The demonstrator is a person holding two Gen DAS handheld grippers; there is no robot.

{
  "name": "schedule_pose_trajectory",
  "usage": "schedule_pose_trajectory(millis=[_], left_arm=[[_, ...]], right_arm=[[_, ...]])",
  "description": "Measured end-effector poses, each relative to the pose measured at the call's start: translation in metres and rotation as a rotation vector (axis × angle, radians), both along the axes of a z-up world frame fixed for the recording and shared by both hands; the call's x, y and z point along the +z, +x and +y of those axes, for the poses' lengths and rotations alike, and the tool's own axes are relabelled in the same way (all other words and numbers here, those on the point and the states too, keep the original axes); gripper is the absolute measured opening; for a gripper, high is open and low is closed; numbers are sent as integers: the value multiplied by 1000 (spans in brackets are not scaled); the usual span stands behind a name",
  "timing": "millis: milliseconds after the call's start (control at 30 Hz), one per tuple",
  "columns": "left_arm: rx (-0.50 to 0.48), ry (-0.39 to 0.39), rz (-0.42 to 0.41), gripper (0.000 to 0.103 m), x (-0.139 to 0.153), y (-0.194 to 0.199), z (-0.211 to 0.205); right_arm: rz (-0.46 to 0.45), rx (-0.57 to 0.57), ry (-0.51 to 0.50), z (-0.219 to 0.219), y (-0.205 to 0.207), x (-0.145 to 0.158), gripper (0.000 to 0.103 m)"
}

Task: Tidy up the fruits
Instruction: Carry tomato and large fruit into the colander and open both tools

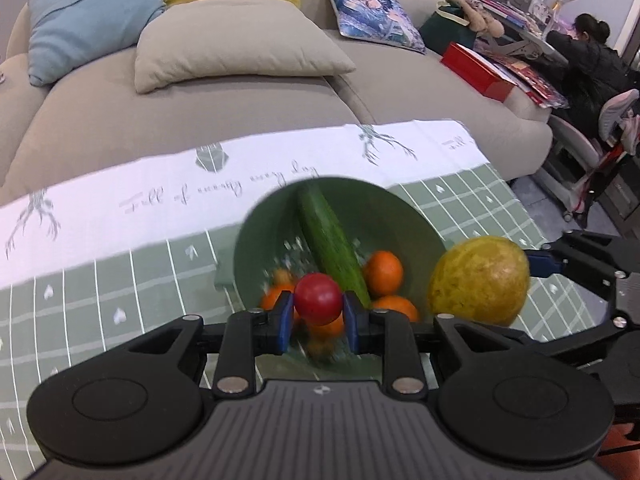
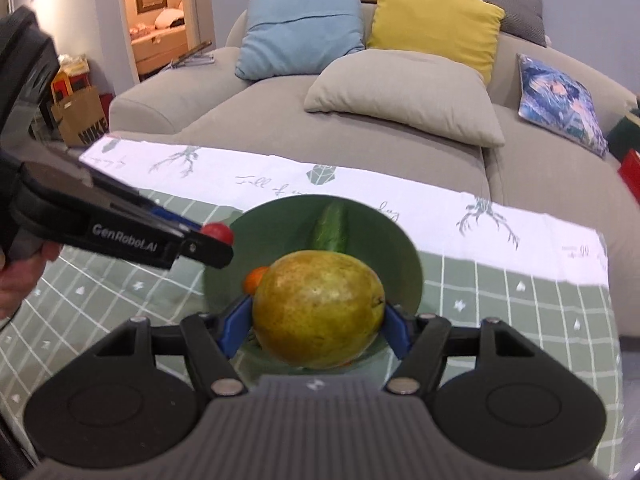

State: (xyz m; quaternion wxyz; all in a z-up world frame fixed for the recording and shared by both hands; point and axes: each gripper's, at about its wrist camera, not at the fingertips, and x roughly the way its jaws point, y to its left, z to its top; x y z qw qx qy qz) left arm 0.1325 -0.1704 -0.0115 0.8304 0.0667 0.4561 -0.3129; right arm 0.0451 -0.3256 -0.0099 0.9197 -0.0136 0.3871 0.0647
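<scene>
Blue pads of my left tongs point(image 1: 318, 312) are pinched nearly shut on a small red tomato point(image 1: 318, 299), which sits squarely between the tips. My right tongs point(image 2: 318, 322) stand about half open, clamped on a big yellow-green pear point(image 2: 319, 309) that fills the gap from pad to pad. Both loads hang above a green bowl point(image 1: 404, 220), straight ahead of and below each pair of tips. In the bowl I see a cucumber point(image 1: 330, 240) leaning on the far wall and several oranges point(image 1: 383, 273) near its base. From the left tongs, the pear is just to the right; from the right tongs, the tomato is up and to the left. Under the bowl lies a green checked cloth point(image 1: 100, 280), with a sofa point(image 1: 120, 120) beyond it.
</scene>
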Motion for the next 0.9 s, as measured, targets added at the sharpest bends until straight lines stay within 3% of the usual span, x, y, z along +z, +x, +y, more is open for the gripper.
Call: schedule_pose_trajectory(millis=[167,400,600,900], left_arm=[[12,3,13,29,-5,29,-10],[-47,90,25,29,-30,42,-33],[-75,136,41,29,-52,47,-46],[-80,151,53,29,-62,52,-55]], right_arm=[[7,31,-72,-8,34,0,65],[50,35,-115,-18,67,-18,65],[85,62,-150,-19,77,-35,65],[106,60,-139,-20,80,-46,65]])
